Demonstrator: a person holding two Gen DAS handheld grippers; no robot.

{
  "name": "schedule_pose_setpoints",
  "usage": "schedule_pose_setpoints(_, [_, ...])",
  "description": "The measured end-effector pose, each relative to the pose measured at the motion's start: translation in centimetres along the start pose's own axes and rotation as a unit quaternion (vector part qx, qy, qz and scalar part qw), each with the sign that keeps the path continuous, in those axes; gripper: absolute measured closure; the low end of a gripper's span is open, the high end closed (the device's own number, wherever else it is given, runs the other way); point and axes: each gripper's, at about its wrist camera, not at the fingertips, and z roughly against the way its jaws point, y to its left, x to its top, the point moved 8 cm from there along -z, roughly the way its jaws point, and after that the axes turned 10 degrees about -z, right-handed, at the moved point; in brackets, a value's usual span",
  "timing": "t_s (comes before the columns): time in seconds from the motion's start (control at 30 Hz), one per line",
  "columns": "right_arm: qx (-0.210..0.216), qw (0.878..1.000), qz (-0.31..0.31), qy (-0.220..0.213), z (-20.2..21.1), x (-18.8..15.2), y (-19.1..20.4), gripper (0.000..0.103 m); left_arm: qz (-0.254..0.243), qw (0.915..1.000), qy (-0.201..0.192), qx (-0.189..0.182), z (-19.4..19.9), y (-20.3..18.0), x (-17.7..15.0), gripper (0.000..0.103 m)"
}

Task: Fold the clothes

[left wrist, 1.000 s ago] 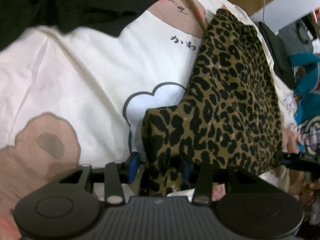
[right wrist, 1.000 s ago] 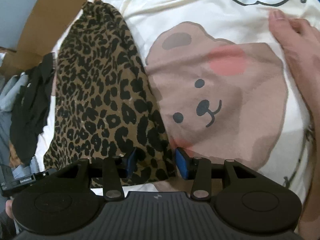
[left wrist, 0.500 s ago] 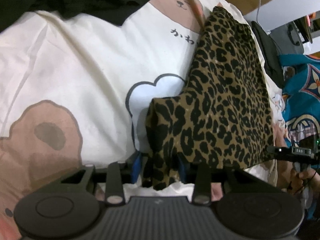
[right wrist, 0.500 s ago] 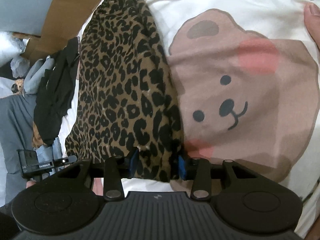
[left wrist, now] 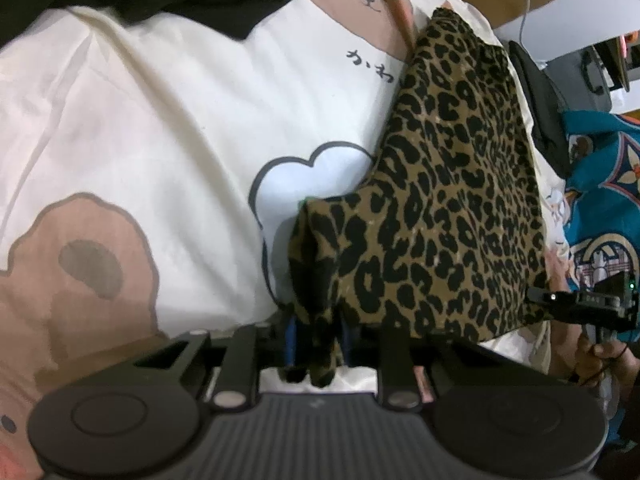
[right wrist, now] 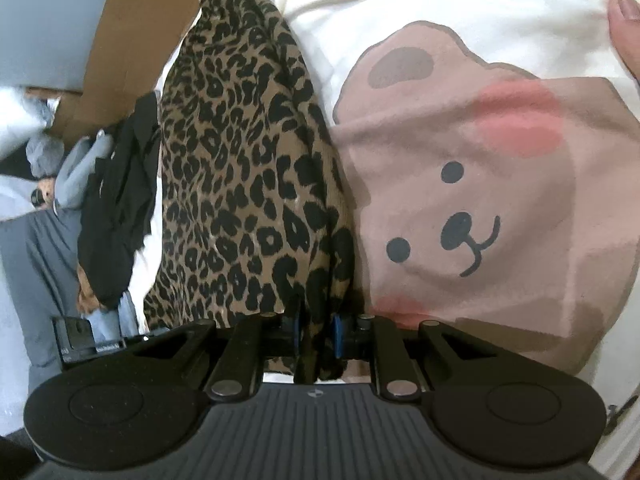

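Cream bear-print bedsheet (right wrist: 460,128) carried the leopard-print garment (right wrist: 240,168), its long axis running away from both claws.
Left gripper (left wrist: 318,342) and right gripper (right wrist: 316,336) were each closing on a near corner of its hem, cloth bunched between the blue pads, neither nearer than the other.

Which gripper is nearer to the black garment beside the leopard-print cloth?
Right. The right gripper is closing on the leopard-print cloth at the corner nearer the black garment; the left gripper is closing on the opposite corner.
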Motion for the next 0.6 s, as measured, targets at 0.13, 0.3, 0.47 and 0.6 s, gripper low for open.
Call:
schedule_pose_setpoints(0.13, [0.0, 1.0, -0.002, 0.006, -0.5, 0.0, -0.1, 0.087, 0.005, 1.0, -0.003, 0.001, -0.1, -0.1, -0.1, 0.089])
schedule_pose_setpoints(0.3, [-0.004, 1.0, 0.009, 0.013, -0.3, 0.0, 0.2, 0.097, -0.002, 0.9999, -0.005, 0.009, 0.6, -0.3, -0.3, 0.094])
schedule_pose_setpoints(0.47, [-0.009, 1.0, 0.024, 0.015, 0.4, -0.1, 1.4, 0.097, -0.016, 0.9994, -0.009, 0.03, 2.1, -1.4, -0.5, 0.096])
schedule_pose_setpoints(0.6, [-0.009, 0.999, 0.035, 0.005, 1.7, 0.0, 2.9, 0.098, -0.026, 0.9988, -0.006, 0.041, 3.7, -2.5, -0.6, 0.096])
